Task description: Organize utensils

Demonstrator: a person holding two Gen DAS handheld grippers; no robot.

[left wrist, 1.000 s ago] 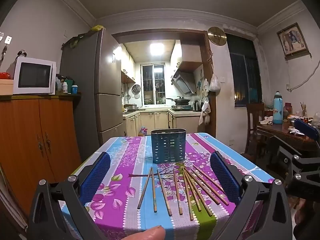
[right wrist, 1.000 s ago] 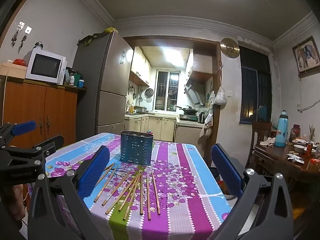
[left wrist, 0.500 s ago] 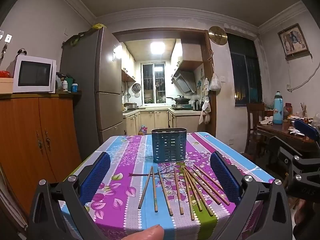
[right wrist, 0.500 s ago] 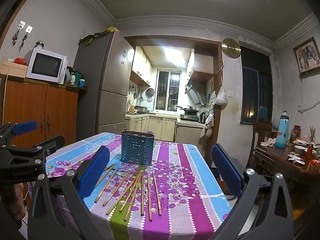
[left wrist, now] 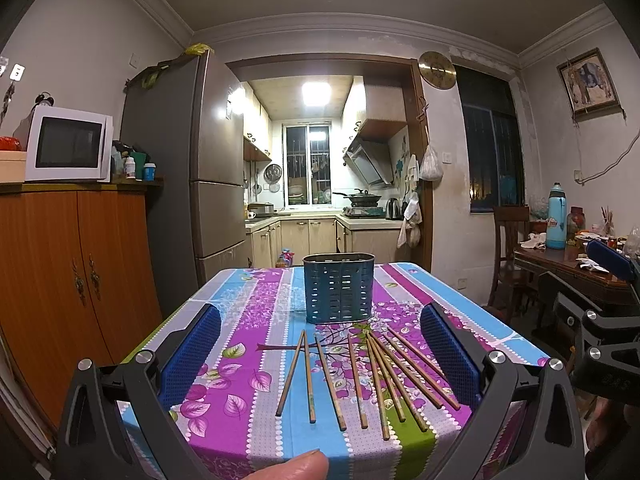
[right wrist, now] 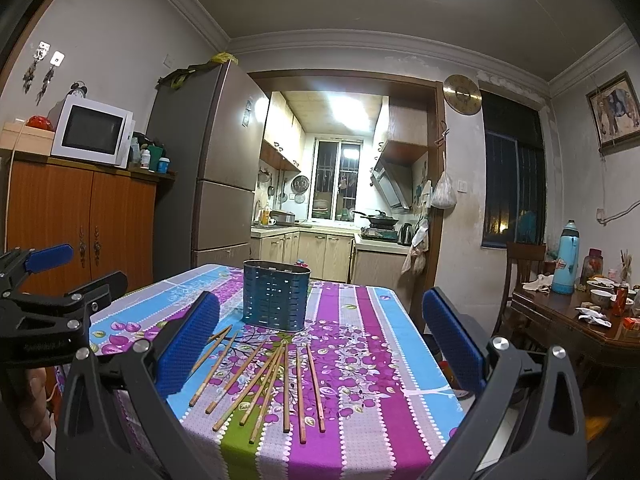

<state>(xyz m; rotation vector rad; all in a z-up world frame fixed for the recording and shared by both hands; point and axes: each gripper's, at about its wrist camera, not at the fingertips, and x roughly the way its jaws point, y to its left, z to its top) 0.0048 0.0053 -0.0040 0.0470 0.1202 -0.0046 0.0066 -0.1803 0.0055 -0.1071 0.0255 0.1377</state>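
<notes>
Since the chopsticks (left wrist: 360, 376) lie fanned on the table (left wrist: 256, 436) just before the empty blue holder (left wrist: 339, 288), the left gripper (left wrist: 320, 354) and right gripper (right wrist: 320, 340) hover spread wide, gripping nothing, seemingly ready to gather them.

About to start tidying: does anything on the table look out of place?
Yes: the chopsticks lie loose, fanned unevenly across the tablecloth in front of the blue holder, which stands upright. Some cross near their far ends. Nothing looks spilled or broken.

Wooden chopsticks (left wrist: 360, 376) fanned flat on table, before upright blue perforated holder (left wrist: 339, 288).
</notes>
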